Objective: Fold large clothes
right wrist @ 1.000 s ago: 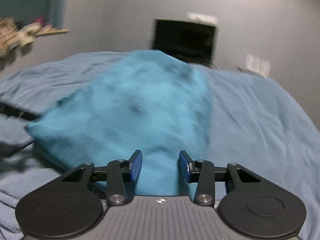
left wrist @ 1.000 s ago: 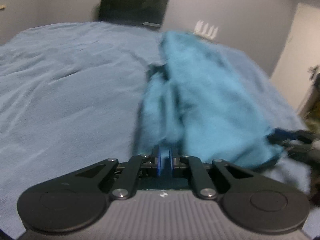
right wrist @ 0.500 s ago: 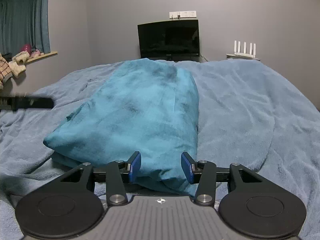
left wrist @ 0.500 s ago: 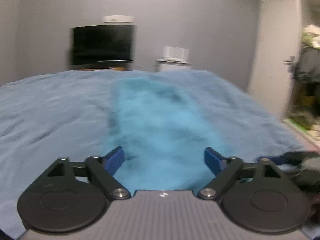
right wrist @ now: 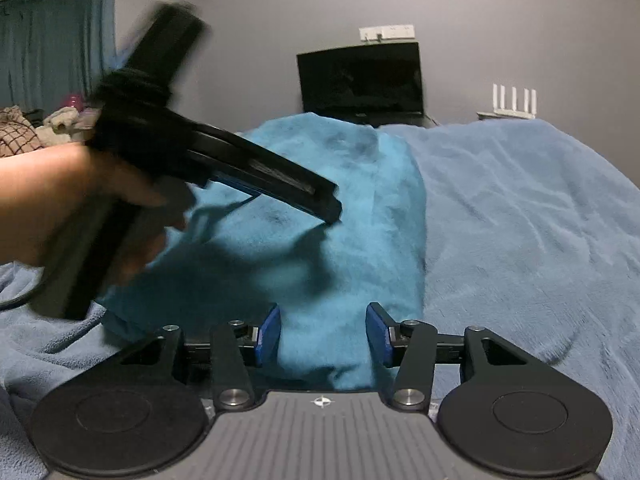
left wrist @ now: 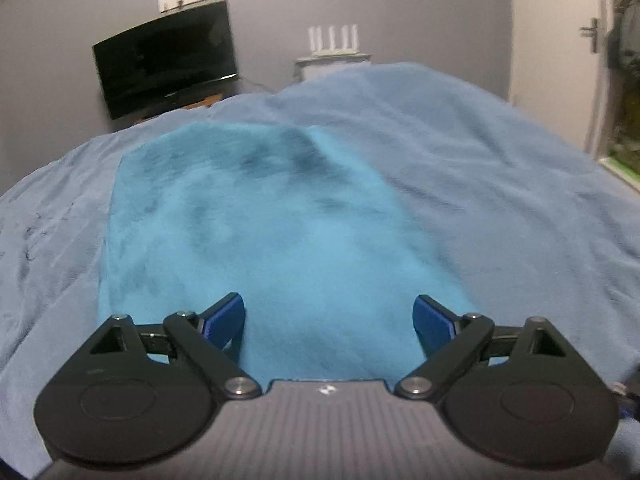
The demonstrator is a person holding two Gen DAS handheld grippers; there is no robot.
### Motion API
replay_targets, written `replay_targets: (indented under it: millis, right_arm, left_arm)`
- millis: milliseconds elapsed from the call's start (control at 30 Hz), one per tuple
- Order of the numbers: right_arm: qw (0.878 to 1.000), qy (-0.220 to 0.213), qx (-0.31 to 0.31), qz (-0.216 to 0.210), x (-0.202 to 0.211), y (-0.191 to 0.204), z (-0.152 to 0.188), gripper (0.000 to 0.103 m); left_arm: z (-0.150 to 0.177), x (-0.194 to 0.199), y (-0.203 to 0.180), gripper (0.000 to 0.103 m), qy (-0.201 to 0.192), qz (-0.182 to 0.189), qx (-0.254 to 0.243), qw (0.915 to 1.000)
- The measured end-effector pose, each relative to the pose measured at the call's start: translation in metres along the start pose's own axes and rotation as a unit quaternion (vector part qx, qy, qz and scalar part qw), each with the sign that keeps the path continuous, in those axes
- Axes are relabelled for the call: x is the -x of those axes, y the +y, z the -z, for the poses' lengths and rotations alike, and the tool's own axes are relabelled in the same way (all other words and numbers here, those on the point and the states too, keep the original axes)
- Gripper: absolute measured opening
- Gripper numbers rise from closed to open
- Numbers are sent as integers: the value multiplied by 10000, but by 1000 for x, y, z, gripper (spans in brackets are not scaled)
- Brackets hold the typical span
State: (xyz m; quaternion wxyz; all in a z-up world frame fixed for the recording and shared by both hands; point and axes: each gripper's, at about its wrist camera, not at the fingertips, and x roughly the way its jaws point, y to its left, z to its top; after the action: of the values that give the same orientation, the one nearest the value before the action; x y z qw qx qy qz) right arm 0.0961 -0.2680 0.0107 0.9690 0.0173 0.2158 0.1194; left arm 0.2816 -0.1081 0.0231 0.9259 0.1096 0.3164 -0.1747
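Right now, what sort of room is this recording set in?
Most likely a bedroom: a bed under a light blue fleece blanket fills the view, a dark screen stands against the grey wall, and curtains hang at the left.

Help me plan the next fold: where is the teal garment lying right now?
The teal garment lies folded lengthwise on the blue blanket, just ahead of both tongs in both wrist views, its far end toward the black monitor.

Bed surface: the blue blanket (left wrist: 500, 168) lies bare to the right of the folded teal garment (left wrist: 272, 220).
Over the garment: the left gripper (right wrist: 320, 204) and the hand (right wrist: 80, 208) holding it hang above the garment's left half, blocking that side.
Far end: a monitor (right wrist: 362, 80) and a router (right wrist: 514, 100) stand past the bed's far edge.
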Motion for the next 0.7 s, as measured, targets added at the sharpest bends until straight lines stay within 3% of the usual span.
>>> replay_targets:
  millis: [233,400,567,700]
  right_arm:
    - [9999,-140,61,0,-12,2,4,56]
    - [9997,-230,59,1,-19,2,8,63]
    - [9996,-298,23,-16,-25,-1,11,67]
    - [9995,-307,44,-28,-26,-2,11,69]
  left_arm:
    - [-37,-58,55,96,66,-363,784,9962]
    - [-65,-97,91,96,202,-862,1184,9890]
    - [-86,-127,112,100,480,-1300,1250,9824]
    - [-91,-129,131,101,526,-1815,1637,9682]
